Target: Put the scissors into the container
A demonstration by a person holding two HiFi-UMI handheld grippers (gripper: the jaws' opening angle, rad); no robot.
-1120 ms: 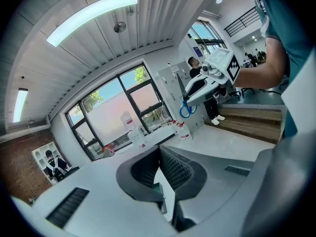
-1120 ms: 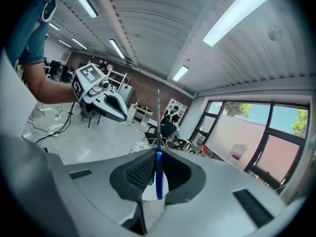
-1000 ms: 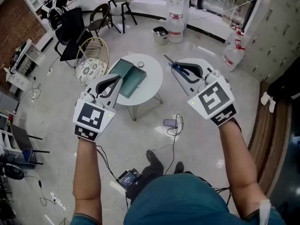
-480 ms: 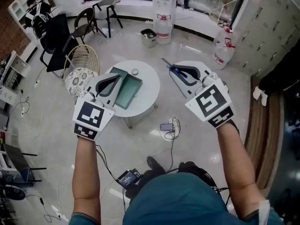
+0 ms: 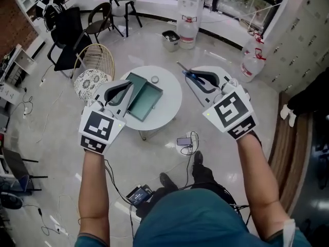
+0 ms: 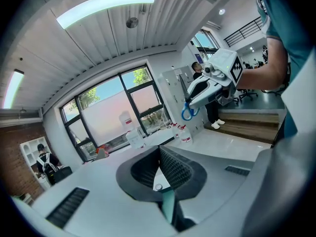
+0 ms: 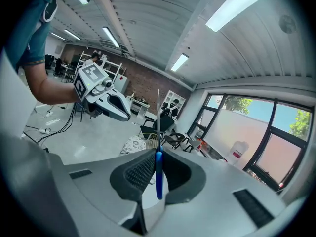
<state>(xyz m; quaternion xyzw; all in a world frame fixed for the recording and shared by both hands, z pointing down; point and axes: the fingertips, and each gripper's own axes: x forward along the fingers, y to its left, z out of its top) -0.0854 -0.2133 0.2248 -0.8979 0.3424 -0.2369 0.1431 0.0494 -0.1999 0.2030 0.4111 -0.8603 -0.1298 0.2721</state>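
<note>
Office floor, pale and glossy, seen from above; round white desk (image 5: 168,98) just above frame centre.

- Teal container (image 5: 149,98) sits open on the desk, left of its middle. A small round object (image 5: 154,79) lies just beside its upper right corner.
- Left tongs (image 5: 125,88): held in the air at centre left, over the desk's left edge. Jaws together, nothing between them (image 6: 159,149).
- Right tongs (image 5: 193,76): held in the air to the right of the desk, clear of its rim. Jaws clamped on the scissors (image 5: 186,71).
- Scissors: blue handle pinched between the pads (image 7: 158,174), thin blade standing out past the tips. Not in the container; well apart from it.
- Water dispenser (image 5: 190,9) at top centre, wicker chair (image 5: 95,66) to the left of the desk.
</note>
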